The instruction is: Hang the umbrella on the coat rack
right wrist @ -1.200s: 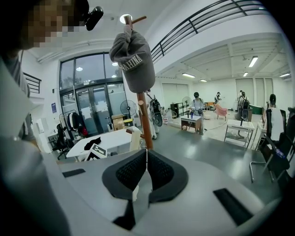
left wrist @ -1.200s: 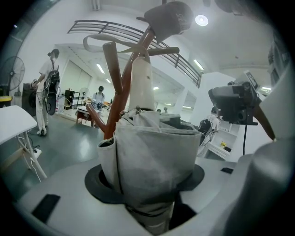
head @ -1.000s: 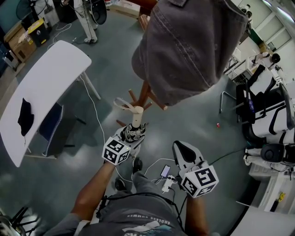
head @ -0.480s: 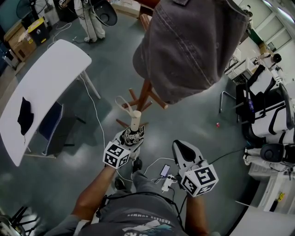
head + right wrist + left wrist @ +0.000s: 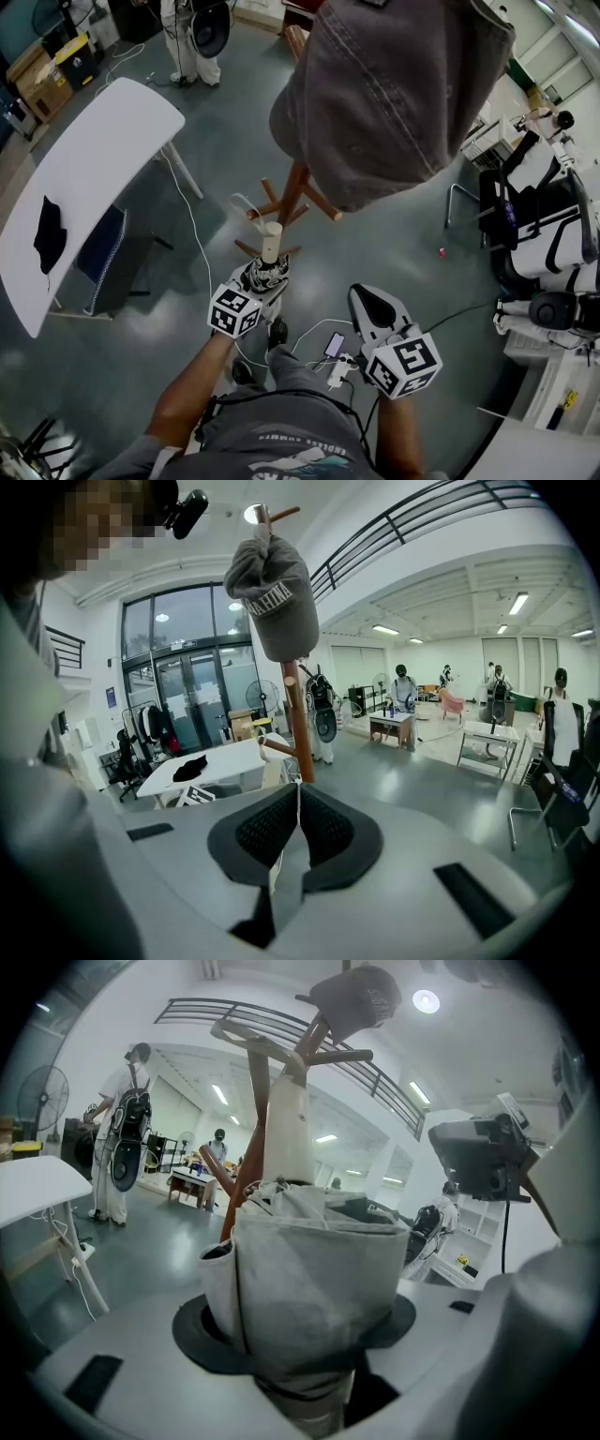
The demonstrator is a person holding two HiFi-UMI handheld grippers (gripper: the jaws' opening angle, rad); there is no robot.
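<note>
A folded grey patterned umbrella (image 5: pixel 266 273) with a cream handle (image 5: pixel 271 241) and a pale strap loop (image 5: pixel 246 204) stands upright in my left gripper (image 5: pixel 262 281), which is shut on its bundled fabric (image 5: pixel 314 1269). In the left gripper view the handle (image 5: pixel 289 1133) rises in front of the wooden coat rack (image 5: pixel 234 1185). The rack's pole (image 5: pixel 294 185) and pegs stand just beyond the umbrella, with a grey cap (image 5: pixel 394 94) on top. My right gripper (image 5: pixel 371 306) hangs lower right, shut with nothing in it (image 5: pixel 295 813). It faces the rack (image 5: pixel 298 719) and cap (image 5: pixel 272 588).
A white table (image 5: pixel 89 178) with a dark cloth (image 5: pixel 50 234) stands at the left, a chair beneath it. A white cable (image 5: pixel 192 225) runs over the floor. A person (image 5: pixel 183 37) stands at the far back. Equipment and chairs (image 5: pixel 539 234) crowd the right side.
My left gripper has sunk slightly with the umbrella, and the handle sits a little lower and further left. The right gripper has kept still. The person at the back has shifted.
</note>
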